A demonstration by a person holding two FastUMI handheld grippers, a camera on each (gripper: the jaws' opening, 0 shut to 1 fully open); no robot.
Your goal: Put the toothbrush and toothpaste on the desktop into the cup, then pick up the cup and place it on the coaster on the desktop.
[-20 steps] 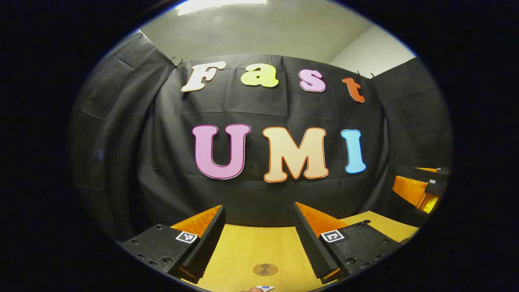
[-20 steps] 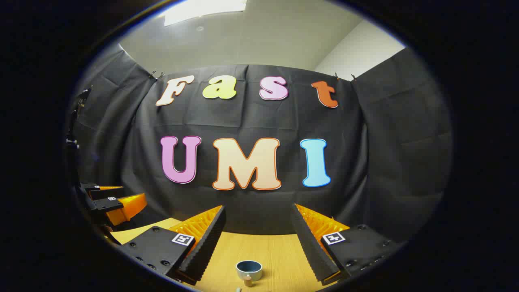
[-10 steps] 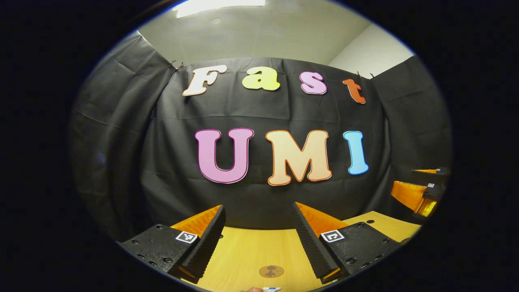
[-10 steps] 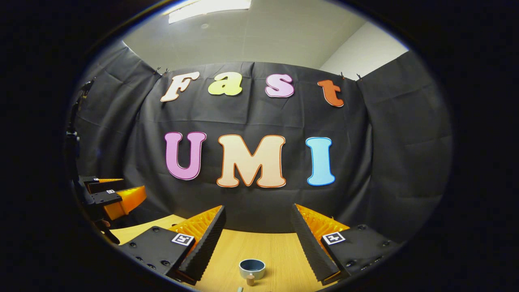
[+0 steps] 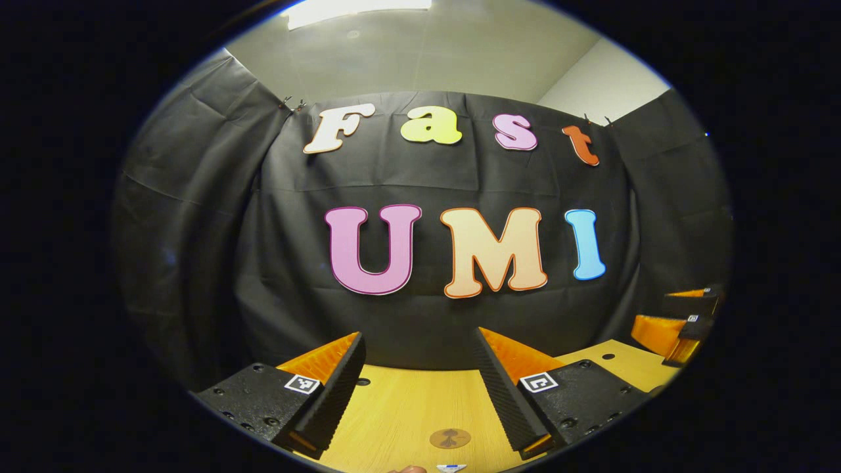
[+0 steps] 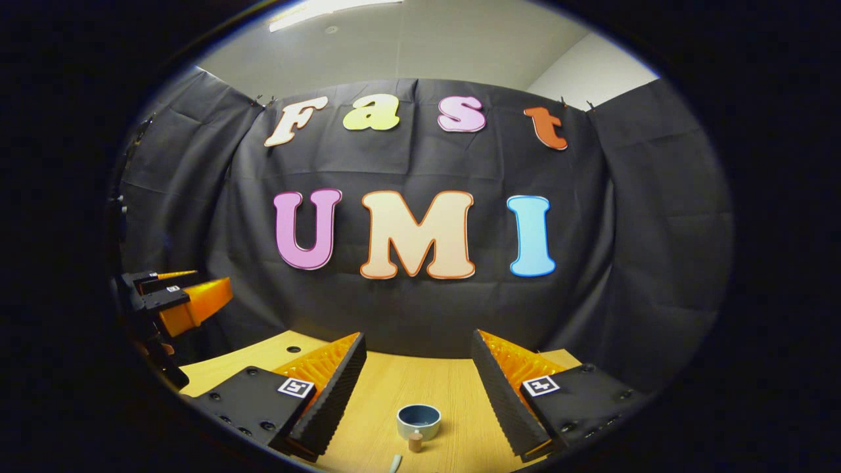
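In the left gripper view my left gripper (image 5: 419,336) stands open above the wooden table (image 5: 401,407), with nothing between its fingers. A round brown coaster (image 5: 449,438) lies flat on the table ahead, slightly right of centre. A white and blue tip (image 5: 451,468) pokes in at the bottom edge; I cannot tell what it belongs to. In the right gripper view my right gripper (image 6: 418,336) is open over a pale cup (image 6: 418,420) with a blue inside, standing upright. A small brown stub (image 6: 414,441) sits just in front of the cup, and a pale slim end (image 6: 395,463) lies at the bottom edge.
The black cloth wall closes the table's far side. The right gripper (image 5: 654,310) hovers at the far right of the left gripper view. The left gripper (image 6: 210,284) hovers at the far left of the right gripper view. Small round holes (image 6: 294,349) mark the tabletop's back.
The right gripper view has tipped downward: more tabletop shows and the cup sits higher in the picture. In the left gripper view the coaster has drifted right and the right gripper sits lower.
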